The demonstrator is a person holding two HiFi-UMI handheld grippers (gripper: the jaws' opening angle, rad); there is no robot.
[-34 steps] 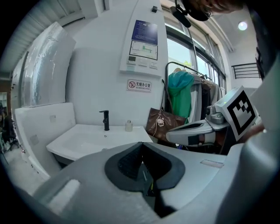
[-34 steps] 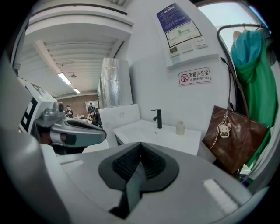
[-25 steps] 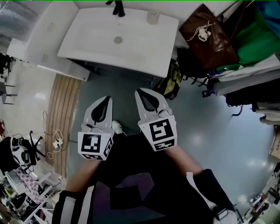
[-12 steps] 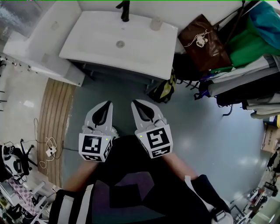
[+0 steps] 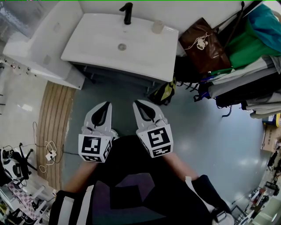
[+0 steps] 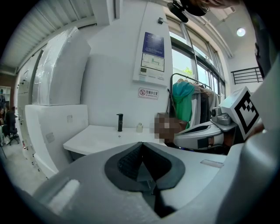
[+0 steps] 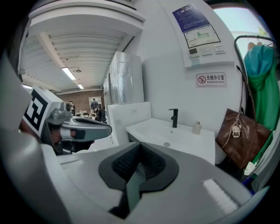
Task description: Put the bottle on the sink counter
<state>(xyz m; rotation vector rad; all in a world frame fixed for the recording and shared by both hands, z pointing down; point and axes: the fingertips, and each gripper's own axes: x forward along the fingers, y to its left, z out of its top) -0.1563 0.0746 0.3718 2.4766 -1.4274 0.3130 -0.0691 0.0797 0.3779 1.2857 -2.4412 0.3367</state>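
A small pale bottle (image 5: 157, 27) stands upright at the back right of the white sink counter (image 5: 145, 52), beside the black faucet (image 5: 127, 12). The same bottle (image 6: 139, 127) shows far ahead in the left gripper view, and the bottle (image 7: 197, 127) shows again in the right gripper view. My left gripper (image 5: 105, 104) and right gripper (image 5: 137, 103) hang side by side over the grey floor, well short of the counter. Both are shut with nothing between the pads. The left gripper (image 6: 142, 145) and right gripper (image 7: 140, 147) point toward the sink.
A brown bag (image 5: 204, 44) hangs right of the sink, next to a rack of green and dark clothes (image 5: 254, 39). A yellow-black bag (image 5: 164, 92) lies under the counter's right end. A wooden floor strip (image 5: 50, 127) and cables (image 5: 48, 149) are at left.
The head view has shifted, so the sink sits slightly lower and more to the right. Both grippers stay shut, side by side, almost where they were.
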